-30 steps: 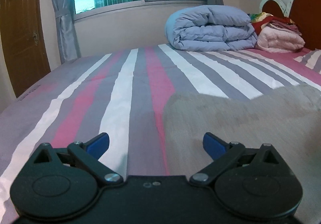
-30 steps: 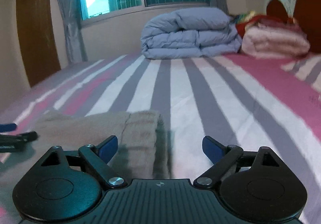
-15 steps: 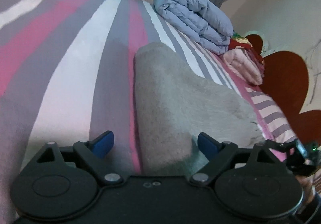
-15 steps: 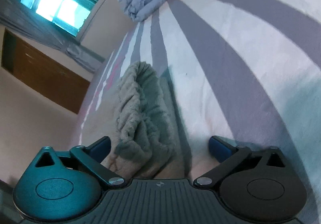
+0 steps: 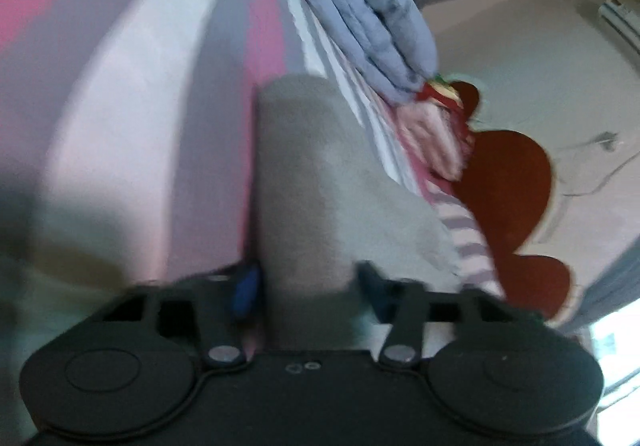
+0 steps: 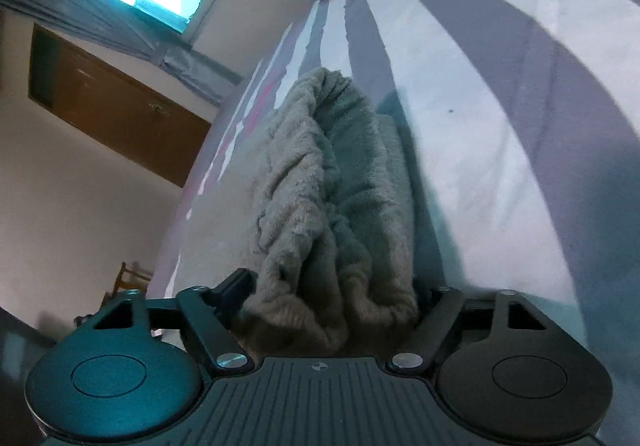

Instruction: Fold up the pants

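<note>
- Grey fleece pants (image 6: 340, 206) lie on the pink, white and grey striped bed sheet (image 6: 500, 106), their long axis running straight ahead of each tool.
- One end sits between the right tool (image 6: 336, 298) fingers, bunched cloth filling the gap; both fingers press it, so that tool looks closed on the fabric.
- The other end sits between the left tool (image 5: 308, 282) fingers, which are drawn close to the cloth; blur hides whether they pinch it.
- Neither tool is nearer; each holds its own end, so I judge the fold turns on lifting together.
</note>
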### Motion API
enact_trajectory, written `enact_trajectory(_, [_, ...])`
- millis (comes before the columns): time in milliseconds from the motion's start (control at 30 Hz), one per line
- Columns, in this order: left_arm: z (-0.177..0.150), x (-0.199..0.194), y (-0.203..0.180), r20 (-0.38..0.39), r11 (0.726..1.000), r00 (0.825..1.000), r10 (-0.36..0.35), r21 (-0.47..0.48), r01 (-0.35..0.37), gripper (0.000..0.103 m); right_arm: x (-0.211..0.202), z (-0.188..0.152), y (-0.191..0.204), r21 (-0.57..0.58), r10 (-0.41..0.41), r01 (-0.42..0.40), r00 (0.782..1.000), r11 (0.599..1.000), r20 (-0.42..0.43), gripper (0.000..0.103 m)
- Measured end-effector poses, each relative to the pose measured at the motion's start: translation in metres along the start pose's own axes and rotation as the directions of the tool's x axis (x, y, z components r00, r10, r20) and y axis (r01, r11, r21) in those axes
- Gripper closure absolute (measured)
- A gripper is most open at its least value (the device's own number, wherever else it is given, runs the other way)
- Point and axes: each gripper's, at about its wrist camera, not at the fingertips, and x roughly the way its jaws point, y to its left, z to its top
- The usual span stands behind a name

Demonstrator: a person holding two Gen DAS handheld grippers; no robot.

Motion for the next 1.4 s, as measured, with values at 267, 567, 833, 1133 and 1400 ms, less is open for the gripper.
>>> enact_trajectory(267, [0.009, -0.003, -0.009, 0.127, 0.991, 0.983, -0.132, 0.023, 0.130, 0.084, -0.006, 0.017, 0.014, -0.072, 0.087, -0.087, 0.996, 0.994, 0.000, 0.045])
enact_trajectory(567, [0.120, 0.005, -0.021, 0.225, 0.990, 0.968, -0.112, 0.114, 0.088, 0.085, 0.050, 0.108, 0.041, -0.123, 0.174, -0.166, 0.983, 0.979, 0.059, 0.051])
enact_trajectory(833, [0.118, 0.065, 0.027, 0.240, 0.984, 0.965, 0.109, 0.110, -0.138, 0.062, 0.150, 0.146, 0.008, -0.127, -0.063, 0.067, 0.997, 0.990, 0.035, 0.030])
enact_trajectory(1133, [0.101, 0.010, 0.053, 0.307, 0.998, 0.951, 0.040, 0.028, -0.051, 0.060, 0.102, 0.122, -0.026, -0.073, 0.086, -0.080, 0.993, 0.994, 0.076, 0.029])
enact_trajectory(1400, [-0.012, -0.087, 0.046, 0.452, 0.992, 0.883, 0.124, -0.067, -0.105, 0.061, -0.012, 0.039, -0.049, -0.102, 0.110, -0.096, 0.984, 0.990, 0.139, 0.029])
